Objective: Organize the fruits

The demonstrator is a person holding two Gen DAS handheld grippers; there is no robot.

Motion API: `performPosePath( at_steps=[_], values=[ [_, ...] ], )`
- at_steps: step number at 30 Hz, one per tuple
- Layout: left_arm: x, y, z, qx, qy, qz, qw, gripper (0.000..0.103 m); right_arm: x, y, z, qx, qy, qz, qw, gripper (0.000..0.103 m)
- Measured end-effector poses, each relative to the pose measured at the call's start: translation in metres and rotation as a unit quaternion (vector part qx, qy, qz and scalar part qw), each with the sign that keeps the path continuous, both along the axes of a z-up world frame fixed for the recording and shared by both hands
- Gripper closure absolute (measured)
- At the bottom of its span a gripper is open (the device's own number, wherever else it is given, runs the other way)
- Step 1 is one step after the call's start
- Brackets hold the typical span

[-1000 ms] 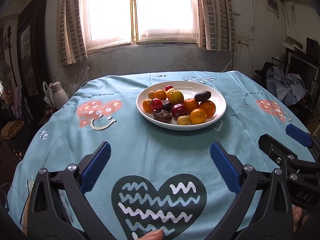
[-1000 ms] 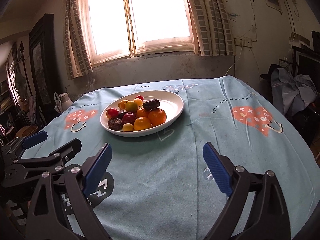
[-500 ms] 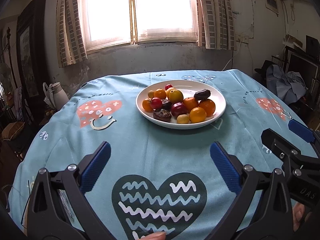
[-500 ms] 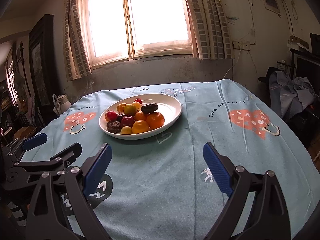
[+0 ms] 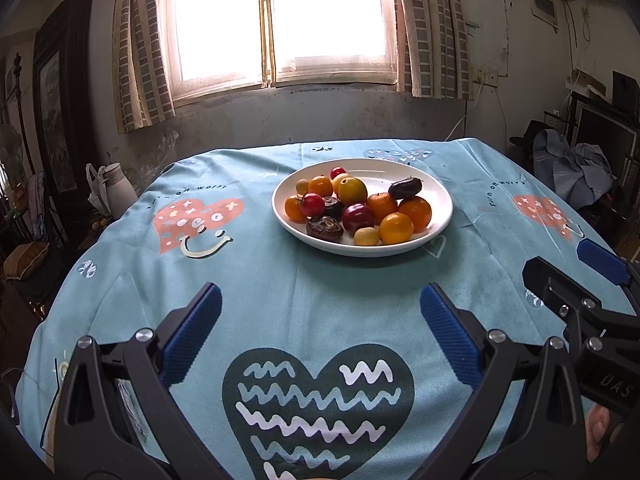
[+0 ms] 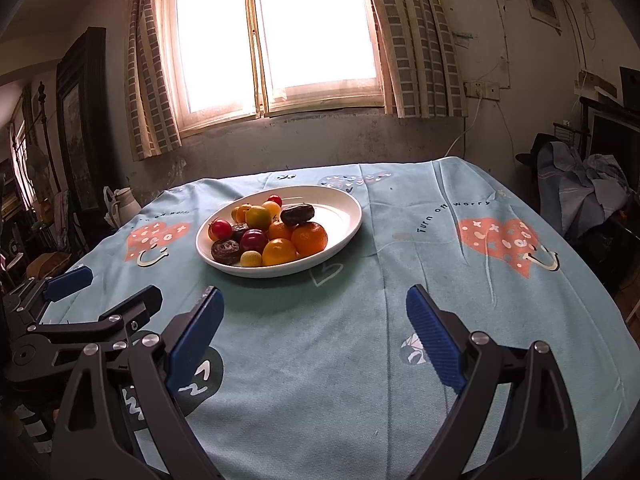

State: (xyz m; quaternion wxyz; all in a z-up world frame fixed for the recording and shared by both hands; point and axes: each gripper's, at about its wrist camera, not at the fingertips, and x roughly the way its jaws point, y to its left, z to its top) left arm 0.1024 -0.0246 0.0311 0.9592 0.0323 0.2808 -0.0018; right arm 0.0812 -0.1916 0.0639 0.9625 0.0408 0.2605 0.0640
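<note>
A white plate (image 5: 434, 194) stands on the far half of the round table and holds several small fruits: oranges (image 5: 415, 213), red and dark plums (image 5: 358, 218), a yellow-green fruit (image 5: 352, 192), a dark oblong fruit (image 5: 405, 188). The plate also shows in the right wrist view (image 6: 344, 210). My left gripper (image 5: 320, 320) is open and empty, over the near table, well short of the plate. My right gripper (image 6: 316, 320) is open and empty beside it, also short of the plate.
The table wears a light blue cloth (image 5: 260, 280) with heart prints. A white jug (image 5: 118, 190) stands beyond the table's left edge. Clothes lie piled on furniture (image 6: 580, 184) at the right. A wall and window are behind the table.
Both grippers have risen and drawn back slightly, so the plate sits a little lower and farther in both views. Both stay open.
</note>
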Motion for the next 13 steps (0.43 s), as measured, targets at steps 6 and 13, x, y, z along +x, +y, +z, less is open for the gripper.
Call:
performPosePath(
  at_steps=[6,13],
  values=[
    [-0.0039,0.0055,0.0013,-0.015,-0.020,-0.004,0.9997,0.002,0.0000,-0.0018,-0.0029,0.001,0.001,0.000,1.000,0.010],
    [-0.0022,0.0033,-0.0005,-0.008,-0.009,-0.006,0.9999,0.002,0.0006,-0.0038,-0.0060,-0.001,0.004,0.000,1.000,0.010]
  ],
)
